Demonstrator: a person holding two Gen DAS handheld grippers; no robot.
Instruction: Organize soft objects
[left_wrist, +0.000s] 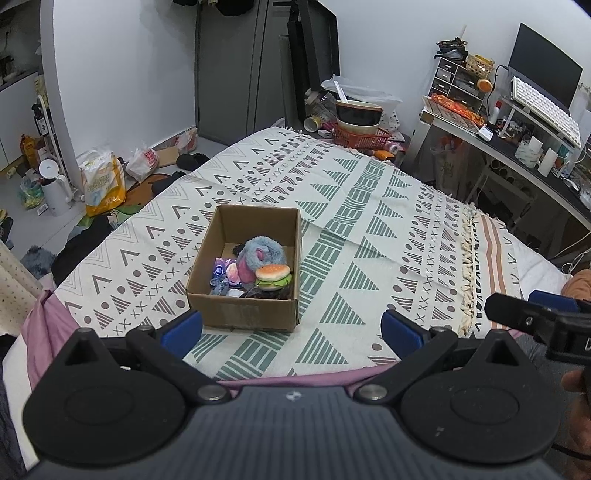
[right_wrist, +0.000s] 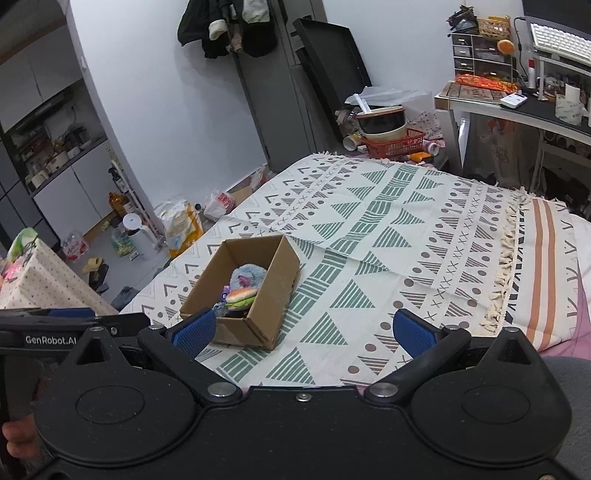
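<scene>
- While both claws hang above the near edge of the bed, the biggest thing in view is the patterned blanket (left_wrist: 369, 221), cream with green and brown triangles, which covers most of the bed.
- On this blanket stands an open cardboard box (left_wrist: 242, 312), upright, in front of the left claw and to the front-left of the right one; in the right wrist view the same box (right_wrist: 258, 325) is partly hidden behind one blue pad.
- The left claw (left_wrist: 291, 332) is spread wide, its blue pads far apart, and nothing is between them; it is near the box but not touching it.
- The right claw (right_wrist: 304, 332) is spread wide too and holds nothing; its black body also shows at the right edge of the left wrist view.
- Inside the box lies a fluffy blue and pink plush toy (left_wrist: 258, 254), in the middle toward the right wall.
- A soft toy burger (left_wrist: 272, 276) rests against the plush toy, close to the right wall of the box.
- Some smaller soft things (left_wrist: 221, 275), purple and blue, lie at the left of the burger; I cannot tell what they are.
</scene>
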